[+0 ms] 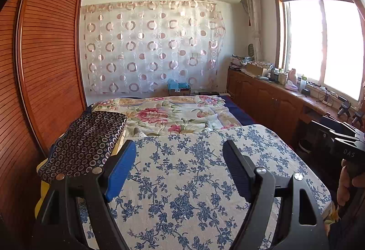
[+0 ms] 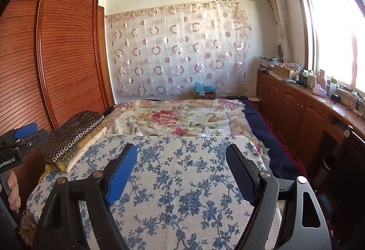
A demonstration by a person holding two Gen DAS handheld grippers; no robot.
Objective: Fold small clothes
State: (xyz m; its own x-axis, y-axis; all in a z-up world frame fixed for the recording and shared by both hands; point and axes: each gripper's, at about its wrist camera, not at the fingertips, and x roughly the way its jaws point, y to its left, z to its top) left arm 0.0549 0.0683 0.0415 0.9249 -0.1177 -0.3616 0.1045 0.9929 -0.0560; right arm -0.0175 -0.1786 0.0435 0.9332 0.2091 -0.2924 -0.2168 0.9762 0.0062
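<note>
Folded clothes (image 1: 86, 142) — a dark piece with small ring prints on top, yellowish and cream layers under it — lie stacked at the left of both views, on the far left corner of the blue-flowered cloth (image 1: 194, 181) spread over the near end of the bed (image 1: 237, 117).

Left gripper (image 1: 180, 170) fills the bottom of its own view, its jaws spread wide, released, with nothing between them — only the flowered cloth shows in the gap. Its blue pad (image 1: 121, 172) stands just right of the stack's near edge in the frame; whether it touches cannot be told.

Right gripper (image 2: 182, 172) sits the same way in the bottom of its view, jaws wide apart and empty above the cloth, well clear of the stack (image 2: 73, 136).

Each gripper shows at the edge of the other's view, a hand (image 1: 344, 183) wrapped round its handle: right edge in the left wrist view, left edge in the right wrist view.
</note>
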